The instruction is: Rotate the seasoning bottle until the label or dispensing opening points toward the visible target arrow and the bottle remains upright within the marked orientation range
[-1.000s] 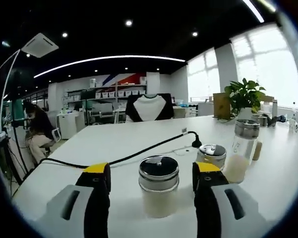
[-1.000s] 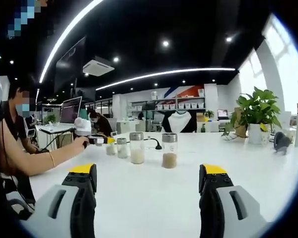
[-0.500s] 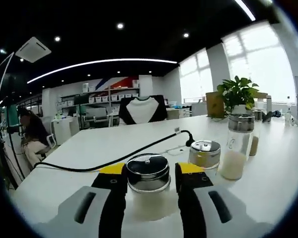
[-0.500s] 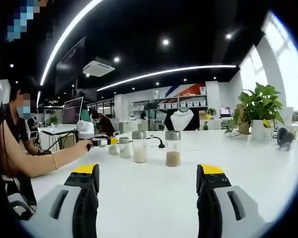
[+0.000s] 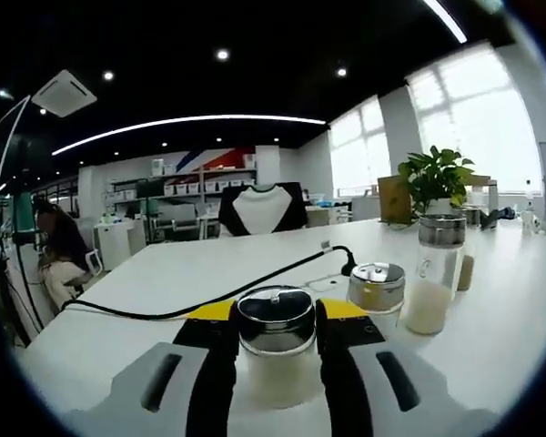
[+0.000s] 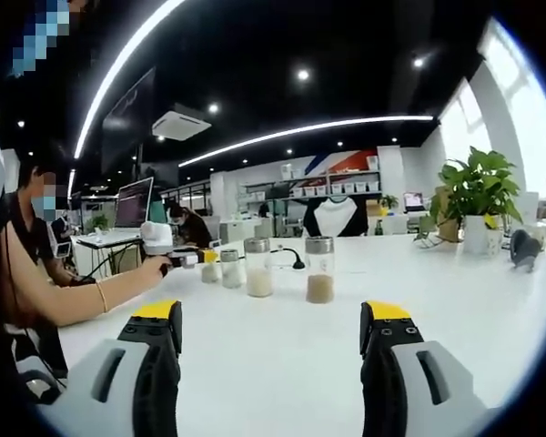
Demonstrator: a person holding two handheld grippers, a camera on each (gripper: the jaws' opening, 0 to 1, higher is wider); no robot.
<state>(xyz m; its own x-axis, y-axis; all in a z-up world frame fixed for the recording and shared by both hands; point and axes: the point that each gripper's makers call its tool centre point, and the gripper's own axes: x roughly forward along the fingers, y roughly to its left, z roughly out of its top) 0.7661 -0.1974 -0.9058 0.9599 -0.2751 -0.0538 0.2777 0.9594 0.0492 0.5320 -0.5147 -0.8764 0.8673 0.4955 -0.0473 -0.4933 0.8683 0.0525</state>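
**Left jaws close on the front seasoning bottle**

In the left gripper view, the left gripper [image 5: 275, 323] has drawn its yellow-tipped jaws in from a wide stance a second ago until they press both sides of the seasoning bottle [image 5: 276, 350], which stands upright at the bottom centre of the frame on the white table [image 5: 209, 273]. Since half a second ago the grip has barely altered. By my reading, the grasp is made and the turning has yet to start; no target arrow or marked range can be made out, so how far the bottle must turn cannot be judged.

Counting left to right in that view: one black cable [image 5: 209, 296] snaking across the table, one gripped bottle, one short jar with a silver lid [image 5: 375, 287], one tall bottle of pale powder [image 5: 437, 273], and one darker bottle half hidden behind it.

In the right gripper view, the person's hand [image 6: 153, 265] holds the left gripper at centre left beside four bottles in a row; the brown-filled one [image 6: 319, 269] stands rightmost. The right gripper [image 6: 271, 337] hangs wide open and empty at the bottom of the frame, unchanged over the second.
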